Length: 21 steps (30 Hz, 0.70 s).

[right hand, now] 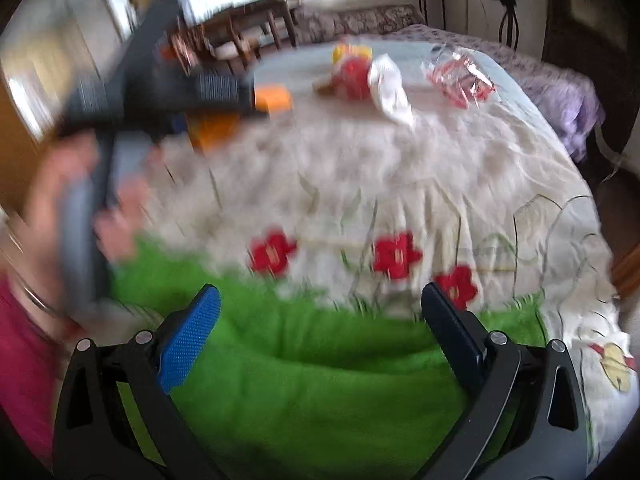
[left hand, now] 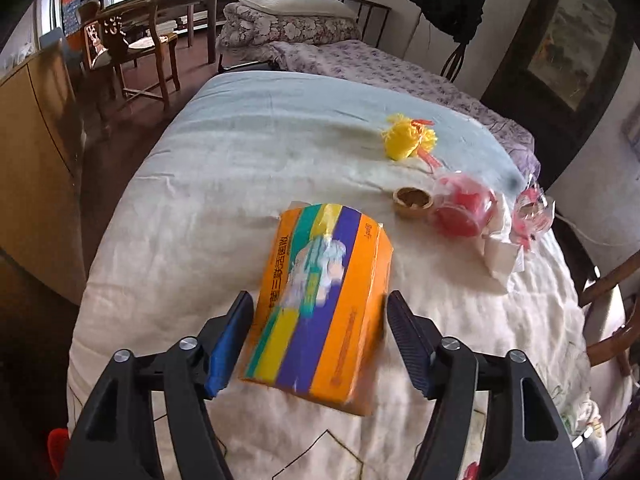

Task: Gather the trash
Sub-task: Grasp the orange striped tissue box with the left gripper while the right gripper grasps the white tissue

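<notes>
An orange, purple and green tissue pack (left hand: 320, 304) sits between the fingers of my left gripper (left hand: 320, 340), both pads against its sides, held a little above the white bed cover (left hand: 180, 220). Farther right lie a yellow yarn ball (left hand: 404, 140), a small brown cup (left hand: 412, 202), a red item in clear plastic (left hand: 460, 208), crumpled white paper (left hand: 500, 252) and a pink-printed clear wrapper (left hand: 532, 212). My right gripper (right hand: 320, 340) is open and empty above the green part of the cover (right hand: 320, 392). The right wrist view is blurred; it shows the left gripper with the orange pack (right hand: 272, 98).
A wooden chair (left hand: 136, 48) and table stand far left of the bed. A wooden cabinet (left hand: 36, 160) lines the left side. Folded bedding and a pillow (left hand: 292, 4) lie at the bed's far end. Another chair (left hand: 612, 312) stands at the right edge.
</notes>
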Each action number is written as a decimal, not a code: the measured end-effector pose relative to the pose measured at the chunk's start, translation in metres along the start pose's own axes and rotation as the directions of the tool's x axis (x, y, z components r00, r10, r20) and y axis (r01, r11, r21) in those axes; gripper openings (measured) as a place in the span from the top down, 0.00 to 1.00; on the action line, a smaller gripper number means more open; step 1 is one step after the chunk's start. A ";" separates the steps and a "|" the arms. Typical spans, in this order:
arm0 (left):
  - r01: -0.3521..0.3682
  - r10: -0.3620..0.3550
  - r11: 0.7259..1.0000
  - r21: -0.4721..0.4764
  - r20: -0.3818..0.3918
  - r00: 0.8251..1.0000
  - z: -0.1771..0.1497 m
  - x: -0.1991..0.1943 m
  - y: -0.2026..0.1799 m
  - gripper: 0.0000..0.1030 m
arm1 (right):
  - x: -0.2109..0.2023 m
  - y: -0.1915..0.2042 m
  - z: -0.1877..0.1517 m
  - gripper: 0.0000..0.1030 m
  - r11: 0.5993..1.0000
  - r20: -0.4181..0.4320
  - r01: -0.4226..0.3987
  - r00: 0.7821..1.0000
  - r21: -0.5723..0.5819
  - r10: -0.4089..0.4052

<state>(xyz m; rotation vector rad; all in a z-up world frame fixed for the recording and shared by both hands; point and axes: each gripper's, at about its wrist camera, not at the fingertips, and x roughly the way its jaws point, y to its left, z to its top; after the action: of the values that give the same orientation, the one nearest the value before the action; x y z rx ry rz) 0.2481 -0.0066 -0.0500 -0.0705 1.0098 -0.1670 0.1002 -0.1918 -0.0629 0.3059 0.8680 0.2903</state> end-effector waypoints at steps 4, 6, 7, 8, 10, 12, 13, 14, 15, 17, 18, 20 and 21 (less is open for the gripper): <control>-0.037 0.037 0.999 -0.005 0.002 0.999 0.000 0.001 0.004 0.21 | 0.003 -0.013 0.051 0.12 0.999 0.057 0.011 0.998 0.036 -0.013; -0.034 0.033 0.999 -0.029 -0.010 0.999 0.001 0.004 0.009 0.20 | 0.018 -0.015 0.074 0.17 1.000 0.048 0.011 0.999 0.021 -0.012; -0.029 0.028 0.999 -0.037 -0.015 0.999 0.001 0.005 0.010 0.20 | 0.030 -0.016 0.084 0.21 1.000 0.039 0.030 0.999 0.004 -0.030; -0.022 0.022 0.999 -0.046 -0.020 1.000 0.001 0.005 0.012 0.20 | 0.042 -0.018 0.091 0.23 0.998 0.028 0.055 0.998 -0.006 -0.054; -0.026 0.025 0.999 -0.042 -0.019 1.000 0.001 0.005 0.011 0.20 | 0.059 -0.025 0.099 0.27 0.996 -0.011 0.088 0.996 0.009 -0.088; -0.038 0.038 0.999 -0.019 -0.013 0.999 0.001 0.004 0.006 0.20 | 0.072 -0.031 0.106 0.29 0.996 -0.046 0.081 0.996 0.044 -0.078; -0.045 0.045 0.999 -0.007 -0.012 0.999 0.000 0.005 0.003 0.20 | 0.076 -0.033 0.110 0.30 0.995 -0.049 0.083 0.996 0.052 -0.080; -0.050 0.050 0.999 0.002 -0.011 0.999 0.000 0.006 0.000 0.20 | 0.078 -0.033 0.112 0.30 0.995 -0.044 0.091 0.995 0.047 -0.089; -0.057 0.057 0.998 0.015 -0.010 0.998 0.000 0.006 -0.003 0.20 | 0.081 -0.030 0.115 0.30 0.994 -0.033 0.107 0.994 0.026 -0.107; -0.075 0.075 0.997 0.036 -0.007 0.997 -0.001 0.007 -0.007 0.20 | 0.089 -0.024 0.119 0.30 0.991 -0.026 0.130 0.991 -0.013 -0.131; -0.085 0.086 0.995 0.046 -0.005 0.996 -0.002 0.008 -0.008 0.20 | 0.093 -0.023 0.117 0.30 0.988 -0.025 0.148 0.989 -0.034 -0.148; -0.095 0.095 0.994 0.052 -0.005 0.995 -0.002 0.008 -0.009 0.20 | 0.102 -0.020 0.118 0.51 0.978 -0.022 0.196 0.980 -0.078 -0.198; -0.092 0.093 0.995 0.048 -0.006 0.996 -0.002 0.009 -0.008 0.20 | 0.102 -0.020 0.118 0.81 0.973 -0.018 0.212 0.977 -0.089 -0.214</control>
<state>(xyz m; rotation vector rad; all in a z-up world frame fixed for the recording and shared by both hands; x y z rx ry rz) 0.2502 -0.0158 -0.0574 0.0202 1.0146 -0.1065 0.2571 -0.1888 -0.0702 0.1261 0.9048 0.1320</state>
